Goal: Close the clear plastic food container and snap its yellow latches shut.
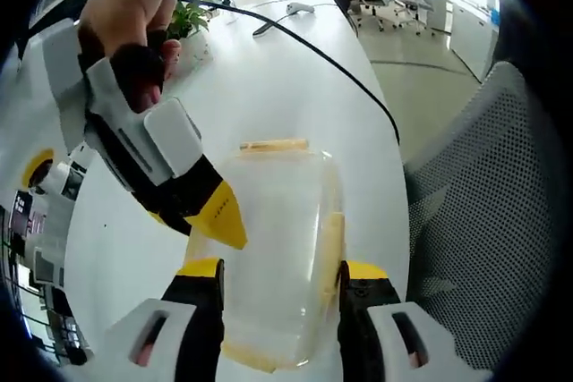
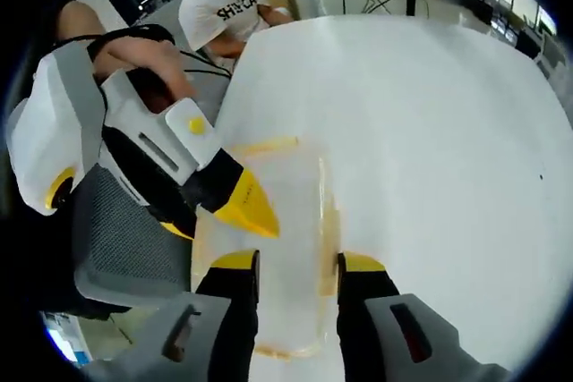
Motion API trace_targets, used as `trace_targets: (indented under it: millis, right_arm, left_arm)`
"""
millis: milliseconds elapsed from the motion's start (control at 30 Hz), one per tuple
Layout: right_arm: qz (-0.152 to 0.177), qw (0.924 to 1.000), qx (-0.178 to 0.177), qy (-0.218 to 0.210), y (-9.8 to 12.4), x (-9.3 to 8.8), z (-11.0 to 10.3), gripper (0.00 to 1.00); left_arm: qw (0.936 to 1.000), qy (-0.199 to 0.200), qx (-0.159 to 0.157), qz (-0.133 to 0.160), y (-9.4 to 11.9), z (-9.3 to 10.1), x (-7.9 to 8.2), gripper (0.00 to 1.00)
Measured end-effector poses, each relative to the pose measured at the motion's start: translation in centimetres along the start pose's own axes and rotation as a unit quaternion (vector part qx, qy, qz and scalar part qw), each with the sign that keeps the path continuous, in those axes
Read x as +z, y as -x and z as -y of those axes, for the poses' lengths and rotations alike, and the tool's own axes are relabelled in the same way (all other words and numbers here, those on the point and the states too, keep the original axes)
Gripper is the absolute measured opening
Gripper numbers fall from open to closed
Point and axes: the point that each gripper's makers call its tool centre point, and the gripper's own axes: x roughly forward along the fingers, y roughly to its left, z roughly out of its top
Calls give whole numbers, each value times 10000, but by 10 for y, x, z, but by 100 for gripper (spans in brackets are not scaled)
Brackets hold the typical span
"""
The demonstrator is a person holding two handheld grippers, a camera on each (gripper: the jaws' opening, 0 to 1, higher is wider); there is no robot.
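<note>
Each gripper has a white plastic body, black jaw arms and yellow wedge tips. The left gripper (image 1: 279,276) shows slotted white housings at its base. The right gripper (image 2: 295,267) shows slotted grey ones. A black strap crosses the hand (image 1: 134,15).

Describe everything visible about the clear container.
The container is clear, thin-looking plastic, rectangular with rounded corners, with yellow latches on its edges. It lies flat on the white table near the edge. The left gripper straddles it, and the right gripper also reaches over it. Whether the latches are snapped cannot be told.
</note>
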Motion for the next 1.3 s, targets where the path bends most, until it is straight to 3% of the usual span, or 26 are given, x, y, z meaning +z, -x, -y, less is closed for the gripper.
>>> trace_targets:
  millis: [167,200,300,333,367,667,800,1067,1300]
  right_arm:
    - [-7,9999,120,11,0,-2,2,29]
    - [-97,9994,321,30,0,-3,-5,27]
    - [-148,9995,277,88,1,4,-2,27]
    - [-223,9992,327,62,1,3,-3,27]
    - [-247,9993,280,64,0,3,-1,27]
    - [-352,9991,212,64,-1,-1,-1,29]
    - [-223,9994,268,1,0,-3,2,29]
    - [-195,9996,204,67,0,-2,0,29]
    - [-182,9991,-119,361,2,0,-3,29]
  left_arm:
    - [10000,-14,31,-12,-1,0,0,45]
    - [10000,-7,33,-24,-1,0,-1,45]
    - [9999,-47,55,-142,-1,0,-1,44]
    - [9992,-327,171,-184,-2,-6,0,43]
    - [9999,-134,45,-82,-5,2,5,43]
    - [9997,-30,62,-215,-3,0,1,43]
    - [9994,-76,79,-336,-3,0,0,44]
    - [9995,-68,148,-282,-3,0,0,44]
    - [9994,-111,136,-293,-2,0,0,44]
